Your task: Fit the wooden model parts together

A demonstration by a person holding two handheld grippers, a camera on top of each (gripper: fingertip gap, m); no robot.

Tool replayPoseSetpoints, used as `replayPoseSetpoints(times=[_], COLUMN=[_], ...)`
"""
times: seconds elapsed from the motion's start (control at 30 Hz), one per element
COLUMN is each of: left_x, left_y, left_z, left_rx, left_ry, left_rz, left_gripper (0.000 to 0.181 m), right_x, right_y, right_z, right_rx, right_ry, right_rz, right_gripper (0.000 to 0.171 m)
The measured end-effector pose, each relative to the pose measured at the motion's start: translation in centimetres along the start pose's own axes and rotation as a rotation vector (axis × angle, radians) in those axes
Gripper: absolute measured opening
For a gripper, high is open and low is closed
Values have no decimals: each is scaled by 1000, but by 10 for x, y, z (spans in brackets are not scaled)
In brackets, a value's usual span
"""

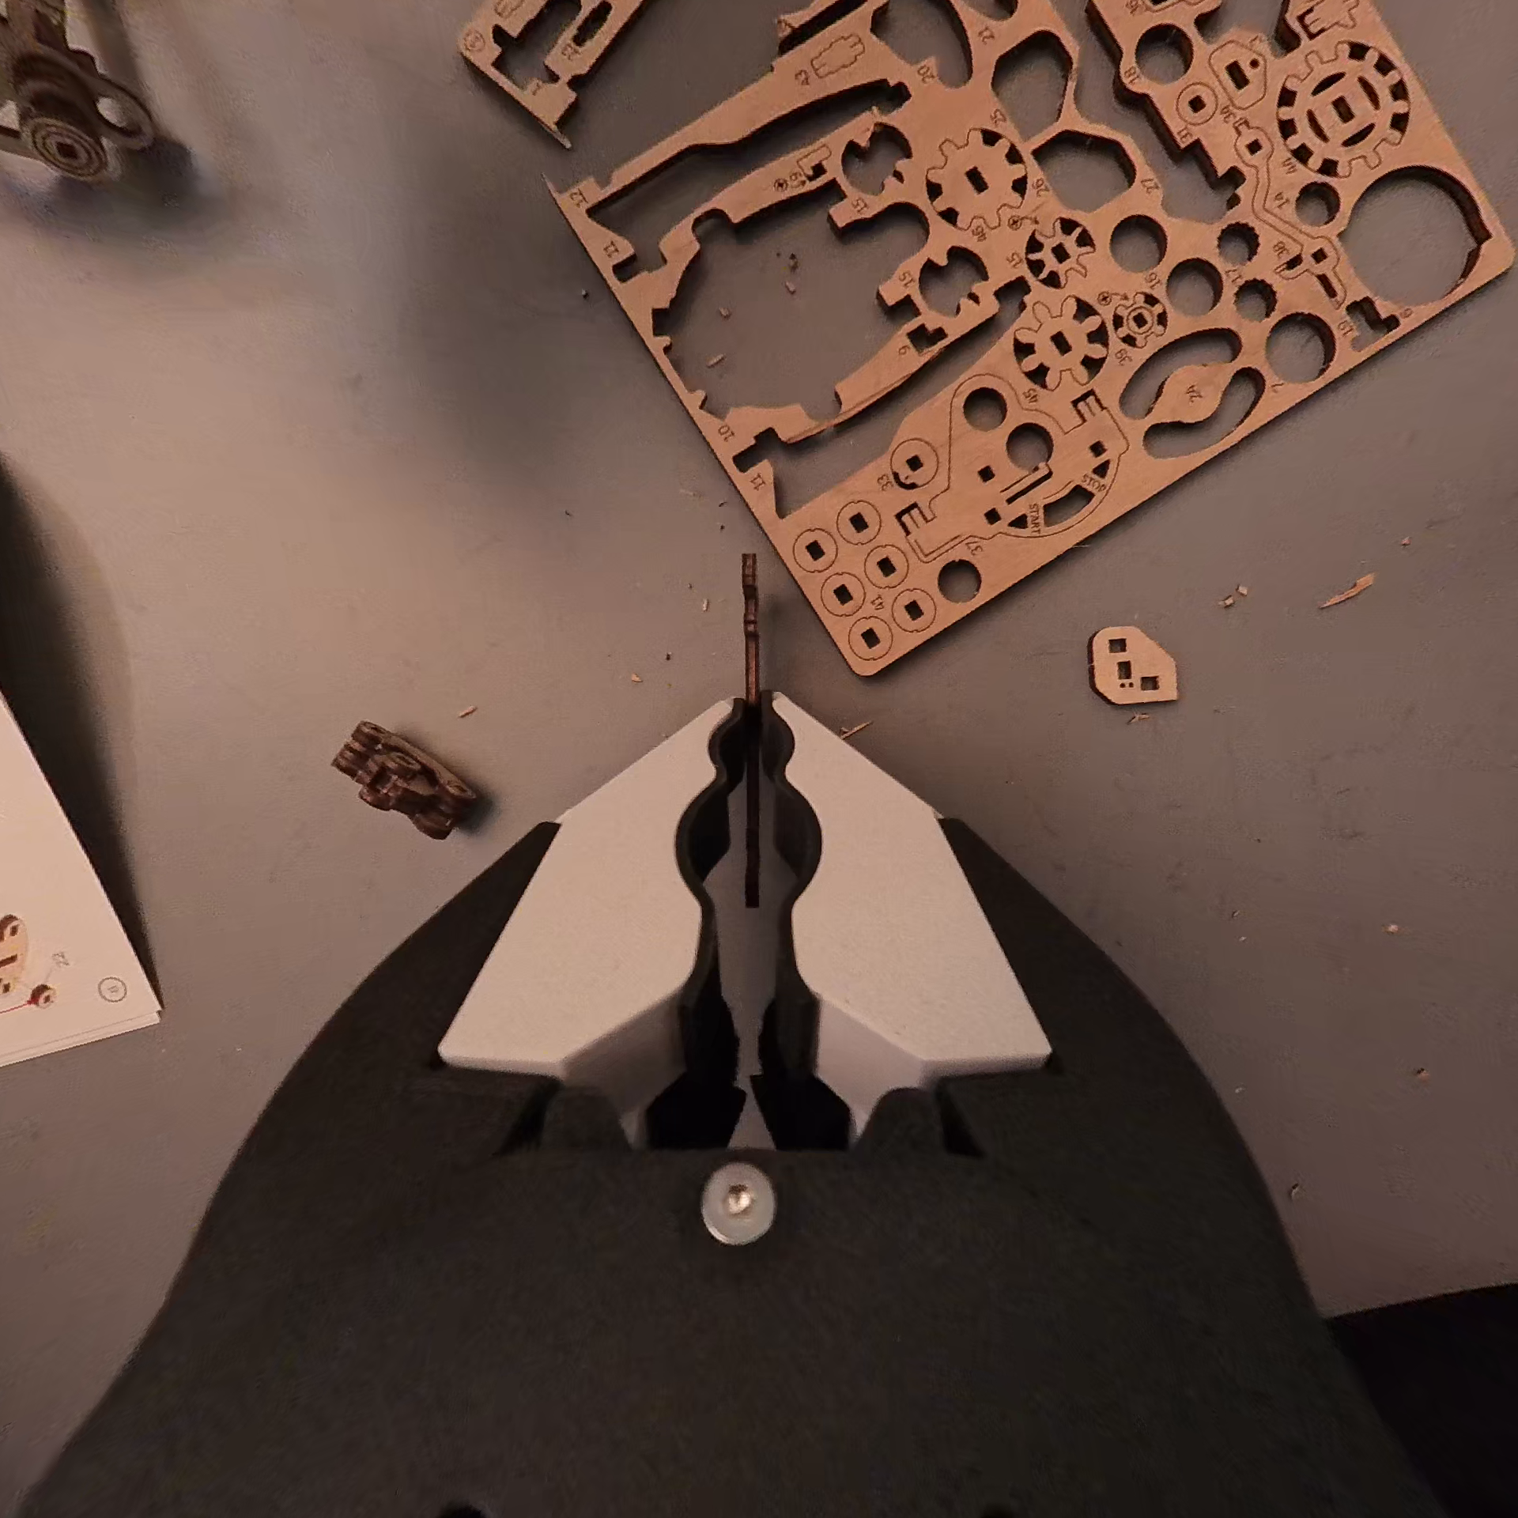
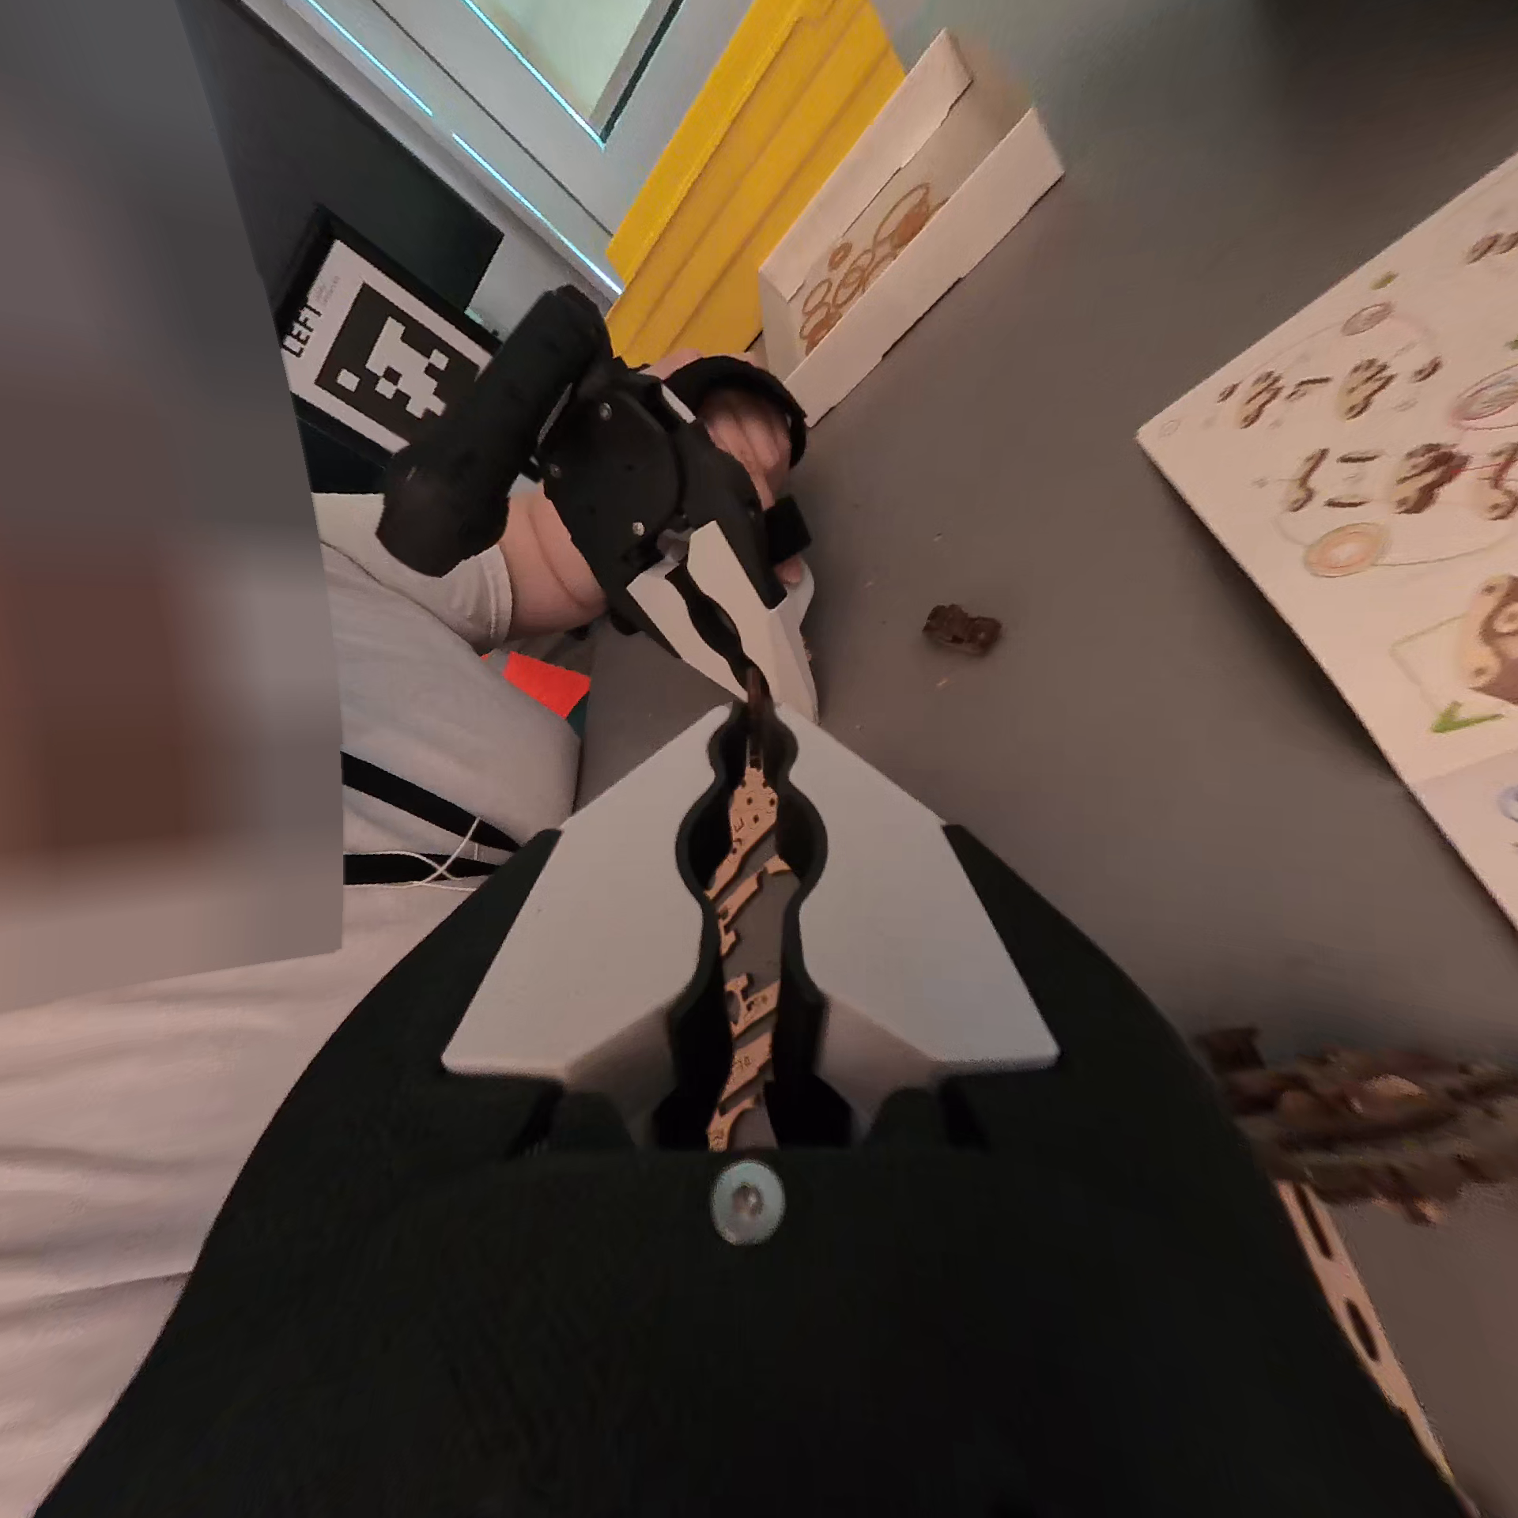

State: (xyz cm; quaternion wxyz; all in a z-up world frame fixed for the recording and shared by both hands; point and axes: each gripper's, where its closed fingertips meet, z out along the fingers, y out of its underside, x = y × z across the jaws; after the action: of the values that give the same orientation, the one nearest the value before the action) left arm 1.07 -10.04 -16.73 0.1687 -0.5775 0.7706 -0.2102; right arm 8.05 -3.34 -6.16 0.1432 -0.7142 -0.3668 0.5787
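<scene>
Clenched on a thin wooden part (image 1: 749,641) held edge-up, the left hand-held gripper (image 1: 752,698) meets the right hand-held gripper (image 2: 752,710), seemingly nipping the same part for fitting above the desk (image 1: 328,411)

- We see a grey table (image 1: 328,411), matte, scuffed, dusted with wood splinters (image 1: 1347,590).
- Laser-cut plywood sheet (image 1: 821,509) lies flat at upper right, many parts already punched out; a second sheet (image 1: 1166,98) sits just beyond it.
- Small loose plate (image 1: 1133,665) lies just beside the sheet's near corner.
- Dark gear stack (image 1: 402,776) lies left of centre.
- Instruction booklet (image 1: 74,945) lies at the left edge.
- Blurred partial model (image 1: 66,115) sits top left.
- White box (image 2: 903,230) rests at the table's edge.
</scene>
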Motion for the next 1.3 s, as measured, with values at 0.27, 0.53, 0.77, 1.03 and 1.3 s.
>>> replayPoseSetpoints(times=[0.27, 0.53, 0.77, 1.03, 1.3], left_x=[0, 0, 0, 0, 1], left_y=[0, 0, 0, -1, -1], left_z=[0, 0, 0, 0, 0], left_rx=[10, 8, 11, 14, 16], left_ry=[6, 3, 6, 8, 10], left_rz=[-7, 0, -4, -6, -10], left_gripper=[0, 0, 0, 0, 0], right_x=[9, 14, 15, 17, 16], right_y=[6, 17, 22, 24, 27], right_z=[-4, 1, 3, 2, 5], right_rx=[-19, -67, -89, -91, -110], right_ry=[15, 3, -11, -23, -27], right_rz=[34, 102, 141, 175, 174], right_gripper=[1, 1, 1, 1, 1])
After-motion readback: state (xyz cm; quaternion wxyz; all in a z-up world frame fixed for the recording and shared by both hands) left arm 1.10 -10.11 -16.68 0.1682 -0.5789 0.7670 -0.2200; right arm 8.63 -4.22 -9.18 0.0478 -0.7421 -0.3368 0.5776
